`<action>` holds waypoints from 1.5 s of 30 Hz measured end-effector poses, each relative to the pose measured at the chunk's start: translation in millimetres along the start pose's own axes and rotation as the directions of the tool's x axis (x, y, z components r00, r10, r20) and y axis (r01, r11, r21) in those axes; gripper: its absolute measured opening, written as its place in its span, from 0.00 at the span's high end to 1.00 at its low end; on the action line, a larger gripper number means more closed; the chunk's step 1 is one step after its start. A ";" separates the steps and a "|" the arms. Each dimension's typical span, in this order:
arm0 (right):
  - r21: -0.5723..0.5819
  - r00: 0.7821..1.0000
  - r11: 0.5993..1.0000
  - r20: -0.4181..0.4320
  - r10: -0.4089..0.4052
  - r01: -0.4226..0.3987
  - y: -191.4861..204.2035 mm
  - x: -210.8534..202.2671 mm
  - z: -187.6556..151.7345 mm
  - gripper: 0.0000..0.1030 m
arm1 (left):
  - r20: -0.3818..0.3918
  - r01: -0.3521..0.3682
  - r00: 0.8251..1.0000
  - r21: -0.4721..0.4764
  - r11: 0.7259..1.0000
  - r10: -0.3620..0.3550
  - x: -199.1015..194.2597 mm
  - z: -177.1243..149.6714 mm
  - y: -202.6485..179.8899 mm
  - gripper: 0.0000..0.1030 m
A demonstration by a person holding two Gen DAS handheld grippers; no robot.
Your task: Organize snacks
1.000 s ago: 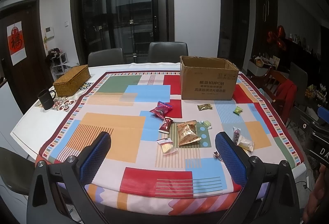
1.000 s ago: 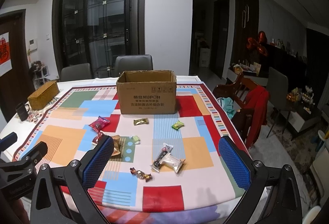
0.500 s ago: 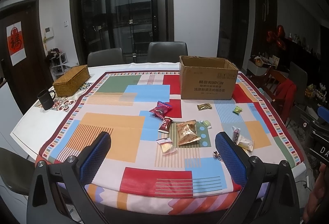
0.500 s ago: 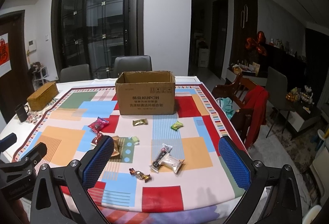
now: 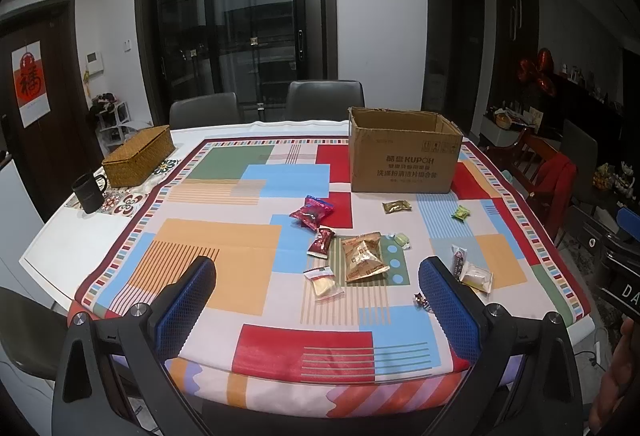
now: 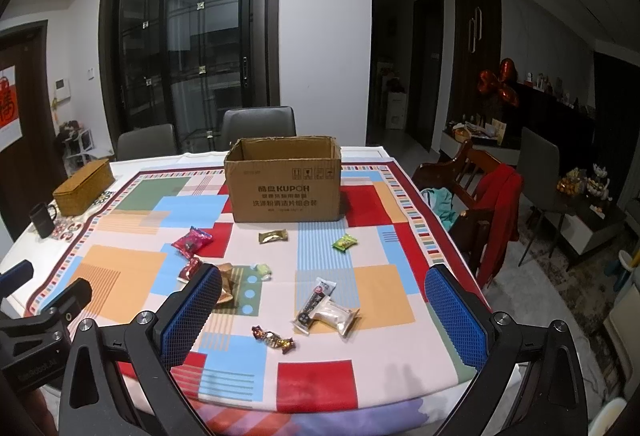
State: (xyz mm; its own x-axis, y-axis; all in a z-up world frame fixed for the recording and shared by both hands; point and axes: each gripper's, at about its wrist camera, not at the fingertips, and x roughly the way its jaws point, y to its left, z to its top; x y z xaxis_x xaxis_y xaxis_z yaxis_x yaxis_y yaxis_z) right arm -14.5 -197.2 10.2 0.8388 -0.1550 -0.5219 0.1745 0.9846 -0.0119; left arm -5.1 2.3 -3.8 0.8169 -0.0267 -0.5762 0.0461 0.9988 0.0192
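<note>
Right wrist view: left tongs (image 6: 24,288) cut off at left edge, spread unclear; right tongs (image 6: 322,310) wide, empty; crinkly wrappers (image 6: 326,310) near, open cardboard box (image 6: 284,188) far on counter (image 6: 384,364)

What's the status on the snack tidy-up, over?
Left gripper open, empty. Right gripper open, empty. Snacks loose on the tablecloth, none held; box open at the far side. Nothing in the way.

We count ten wrapped snacks (image 6: 273,236) on the desk (image 6: 384,348) (two green candies (image 6: 344,242) among them), one cardboard box (image 6: 285,192), one wicker box (image 6: 83,187), one black mug (image 6: 42,220).
</note>
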 end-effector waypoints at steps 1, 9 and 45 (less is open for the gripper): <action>-0.001 1.000 1.000 0.000 0.000 0.000 0.7 -0.6 0.1 0.00 | 0.000 0.000 1.000 0.000 1.000 0.000 -0.2 0.0 0.1 0.00; 0.001 1.000 1.000 0.004 -0.003 0.003 0.5 0.5 -0.1 0.00 | 0.000 -0.002 1.000 0.001 1.000 0.002 0.6 -0.1 -0.1 0.00; -0.009 1.000 1.000 -0.021 -0.022 0.022 -0.1 14.7 -4.3 0.00 | -0.021 -0.022 1.000 0.022 1.000 0.022 22.9 -4.7 -1.9 0.00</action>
State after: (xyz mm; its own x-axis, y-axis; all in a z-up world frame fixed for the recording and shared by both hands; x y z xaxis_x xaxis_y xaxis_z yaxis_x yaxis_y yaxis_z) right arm -4.5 -199.2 -1.1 0.8238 -0.1754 -0.5390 0.1883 0.9816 -0.0316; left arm 10.8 0.0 -20.9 0.8057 -0.0038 -0.5923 0.0411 0.9979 0.0495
